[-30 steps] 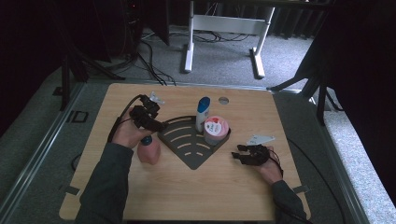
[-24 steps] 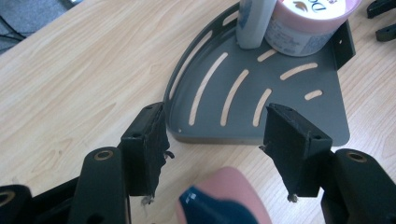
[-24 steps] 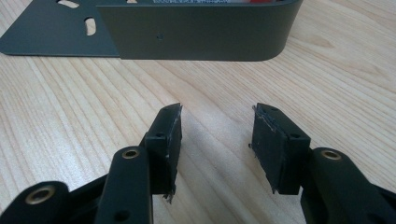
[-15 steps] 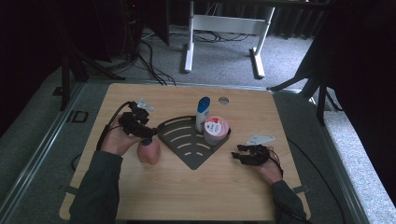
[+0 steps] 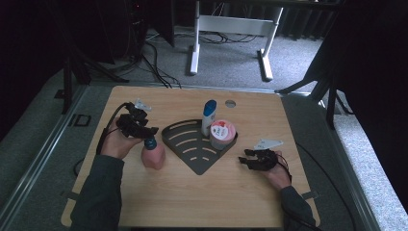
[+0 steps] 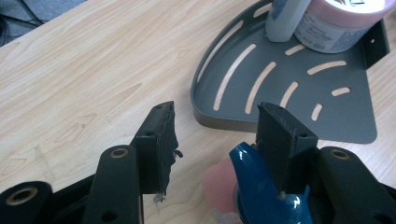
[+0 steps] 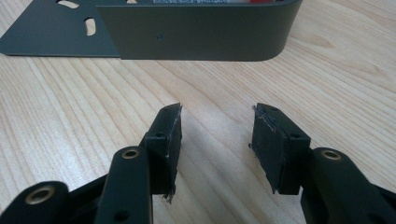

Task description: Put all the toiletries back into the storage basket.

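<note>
Between left gripper (image 6: 215,135) fingers, blue bottle cap (image 6: 261,186), against one finger, jaws closing

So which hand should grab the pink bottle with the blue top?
Probably the left. The left gripper, jaws just closing, already has the pink bottle's blue cap against one jaw. The right gripper rests empty beyond the corner shelf.

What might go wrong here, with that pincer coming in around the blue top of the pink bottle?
1. The left gripper has just been closing, but the blue cap sits against one jaw and clear of the other; an off-centre squeeze may tip the pink bottle.
2. The bottle stands close to the dark rack; a knock might send it against the rim.
3. The rack already carries a white tube and a pink tub, so a clumsy placement could topple them.
</note>
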